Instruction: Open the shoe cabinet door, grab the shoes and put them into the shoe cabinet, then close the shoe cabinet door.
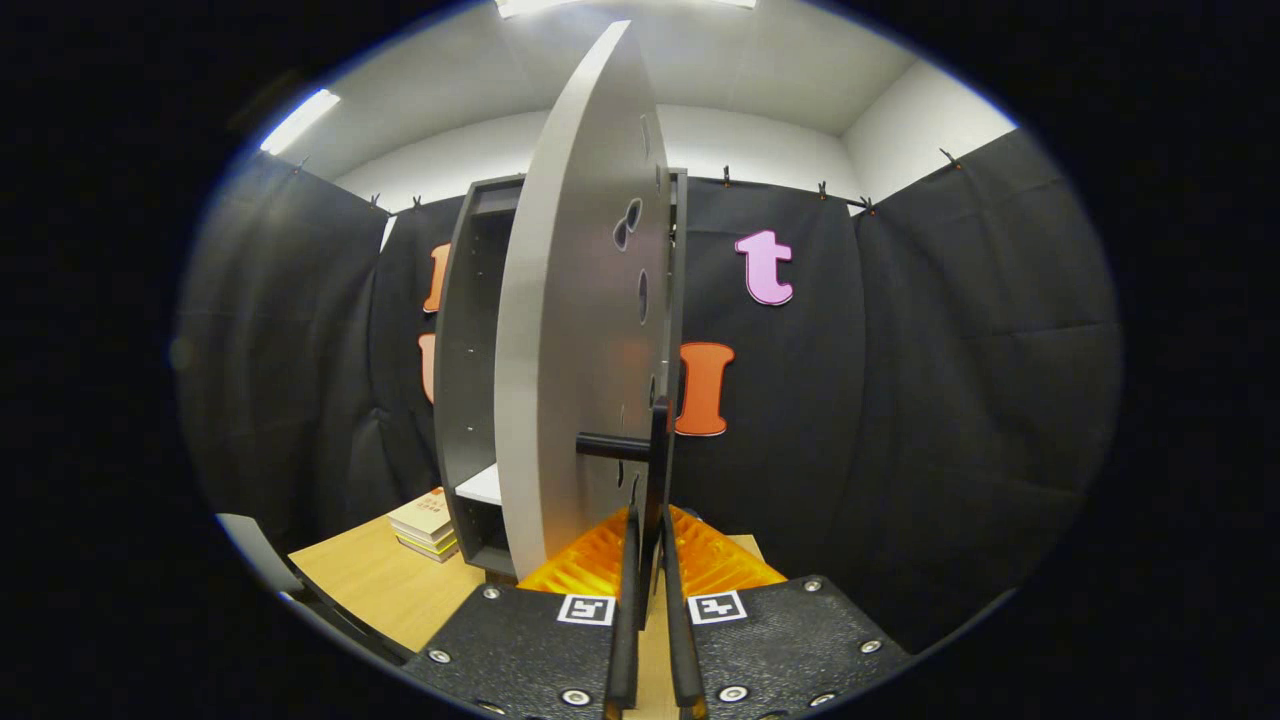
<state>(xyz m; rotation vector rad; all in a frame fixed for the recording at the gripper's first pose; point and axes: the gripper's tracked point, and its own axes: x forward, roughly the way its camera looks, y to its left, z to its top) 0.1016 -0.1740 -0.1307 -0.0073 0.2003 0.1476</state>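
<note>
Gripping door handle [612, 446] | hand-held gripper [648, 530] closed | cabinet door [585, 330] ajar

Single cam, riding on the hand-held gripper [648, 530], looking forward along its two fingers, which sit nearly together around the cabinet door [580, 330]'s handle [615, 446]. Landmark: shoe cabinet [470, 370]. View is very close to the door, facing it almost edge-on, so the door's pale face runs up the middle of the shot. Cabinet body sits just behind and left of the door, open interior partly visible. Camera is low, just above the worktop [370, 580] (books [425, 522] lie left of the cabinet base). Booth wall is beyond the cabinet, ceiling overhead.
</note>
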